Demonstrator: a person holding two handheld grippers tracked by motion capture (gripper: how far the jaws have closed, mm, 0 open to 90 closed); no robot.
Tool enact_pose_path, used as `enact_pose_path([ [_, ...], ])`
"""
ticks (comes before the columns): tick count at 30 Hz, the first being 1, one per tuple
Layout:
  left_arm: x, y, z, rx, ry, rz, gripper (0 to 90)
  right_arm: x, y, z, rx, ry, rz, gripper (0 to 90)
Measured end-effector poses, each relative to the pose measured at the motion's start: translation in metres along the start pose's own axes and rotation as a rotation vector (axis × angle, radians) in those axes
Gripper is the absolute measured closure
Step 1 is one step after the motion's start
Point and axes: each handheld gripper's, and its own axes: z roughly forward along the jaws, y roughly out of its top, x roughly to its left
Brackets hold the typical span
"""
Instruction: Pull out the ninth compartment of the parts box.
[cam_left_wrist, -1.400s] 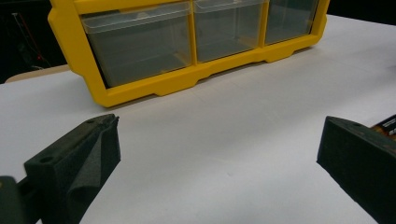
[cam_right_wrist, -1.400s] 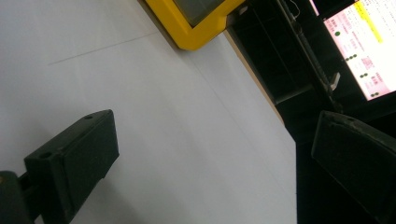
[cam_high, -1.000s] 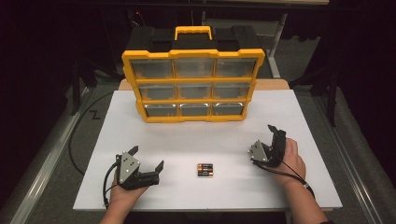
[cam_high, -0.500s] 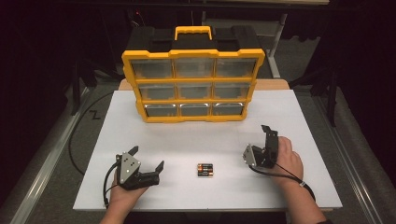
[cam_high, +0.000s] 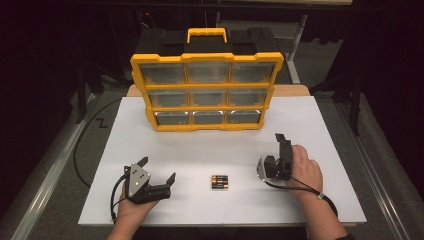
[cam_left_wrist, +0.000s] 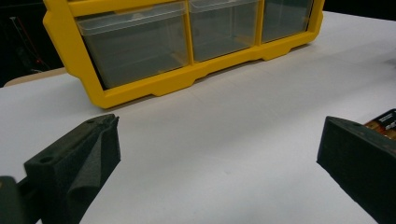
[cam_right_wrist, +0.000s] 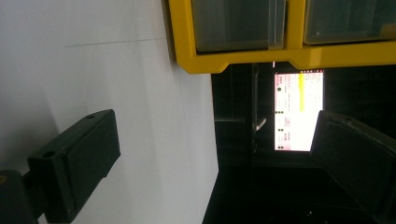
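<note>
A yellow organizer (cam_high: 207, 93) with nine clear drawers stands upright at the back of the white table (cam_high: 320, 125). A small pack of batteries (cam_high: 219, 182) lies near the front, between my two grippers. My left gripper (cam_high: 158, 168) rests open on the table to the left of the pack, nothing between its jaws. In the left gripper view the left gripper (cam_left_wrist: 219, 154) faces the organizer's bottom drawers (cam_left_wrist: 135, 46), and the batteries (cam_left_wrist: 385, 122) peek out behind the right-hand jaw. My right gripper (cam_high: 279, 147) is open and rolled onto its side, right of the pack.
In the right gripper view the open right gripper (cam_right_wrist: 219, 154) frames the table edge, the organizer's yellow corner (cam_right_wrist: 205, 63) and a bright sheet or screen (cam_right_wrist: 298, 112) in the dark beyond. Cables trail off the table's front left. Dark floor surrounds the table.
My right gripper has shifted a little left, toward the batteries, and turned slightly in the hand. The left gripper and the batteries have stayed put.
</note>
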Motion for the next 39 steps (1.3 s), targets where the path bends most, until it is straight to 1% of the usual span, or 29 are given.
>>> enact_pose_path([
  [1,0.000,0.000,0.000,0.001,-0.001,0.000,0.3,0.000,0.001,0.001,-0.004,0.004,-0.009,3.4],
  [2,0.000,0.000,0.000,0.001,0.000,0.000,0.3,0.001,0.003,0.000,0.000,-0.009,-0.021,4.2],
  [5,0.000,-0.001,0.000,0.002,0.000,-0.004,0.3,0.002,0.004,0.001,-0.009,-0.011,-0.027,6.2],
  [6,0.000,-0.001,0.000,0.003,0.000,-0.003,0.3,0.002,0.005,0.001,-0.005,-0.015,-0.032,8.2],
  [7,0.000,-0.001,0.000,0.003,-0.001,-0.005,0.3,0.003,0.006,0.001,-0.006,-0.010,-0.023,10.5],
  [9,0.000,-0.002,0.001,0.005,-0.004,-0.003,0.3,0.002,0.008,0.001,-0.010,-0.013,-0.029,15.4],
  [10,0.000,-0.002,0.001,0.006,-0.006,-0.001,0.3,0.003,0.009,0.000,-0.004,-0.016,-0.024,18.1],
  [14,-0.001,-0.002,0.001,0.003,-0.008,0.003,0.3,0.002,0.012,0.002,-0.005,-0.038,-0.026,26.9],
  [16,-0.001,-0.001,0.001,0.002,-0.010,0.002,0.3,0.000,0.015,0.003,-0.002,-0.042,-0.016,29.3],
  [17,-0.001,-0.001,0.001,0.001,-0.011,0.002,0.3,-0.001,0.017,0.004,0.000,-0.042,-0.018,31.0],
  [19,0.000,-0.001,0.001,0.002,-0.011,0.005,0.3,-0.002,0.020,0.007,-0.004,-0.048,-0.009,32.8],
  [21,0.000,-0.002,0.001,0.002,-0.012,0.003,0.3,-0.002,0.024,0.010,0.004,-0.045,-0.014,34.7],
  [22,-0.001,-0.001,0.001,0.002,-0.014,0.003,0.3,-0.001,0.026,0.011,0.001,-0.052,-0.014,35.9],
  [23,-0.001,-0.001,0.000,0.000,-0.014,0.005,0.3,-0.001,0.028,0.012,0.010,-0.056,-0.008,36.9],
  [25,-0.001,-0.001,0.000,0.000,-0.016,0.010,0.3,-0.001,0.032,0.015,0.006,-0.054,-0.008,38.9],
  [26,-0.001,-0.001,0.000,0.000,-0.017,0.011,0.3,0.000,0.033,0.017,0.002,-0.063,-0.005,39.6],
  [27,-0.002,-0.001,0.000,-0.001,-0.019,0.011,0.3,-0.001,0.036,0.017,0.008,-0.054,-0.004,40.4],
  [29,-0.002,-0.001,0.000,-0.004,-0.021,0.010,0.3,-0.001,0.039,0.020,0.006,-0.059,-0.012,41.8],
  [30,-0.001,-0.001,0.000,-0.006,-0.022,0.009,0.3,0.000,0.040,0.021,0.007,-0.058,-0.006,42.7],
  [32,-0.001,-0.001,0.000,-0.010,-0.024,0.007,0.3,0.000,0.043,0.024,0.009,-0.059,-0.015,43.8],
  [35,0.000,-0.001,0.000,-0.013,-0.025,0.003,0.3,0.001,0.046,0.028,0.008,-0.058,-0.012,45.2],
  [36,0.000,-0.001,-0.001,-0.016,-0.027,0.001,0.3,0.001,0.047,0.029,0.012,-0.055,-0.010,46.3],
  [37,0.000,-0.001,-0.001,-0.017,-0.028,0.001,0.3,0.000,0.048,0.030,0.016,-0.046,-0.018,46.8],
  [38,0.000,0.000,-0.001,-0.020,-0.029,0.001,0.3,0.001,0.049,0.031,0.010,-0.058,-0.013,47.0],
  [39,0.000,0.000,-0.001,-0.019,-0.029,0.002,0.3,0.000,0.050,0.032,0.013,-0.053,-0.017,47.4],
])
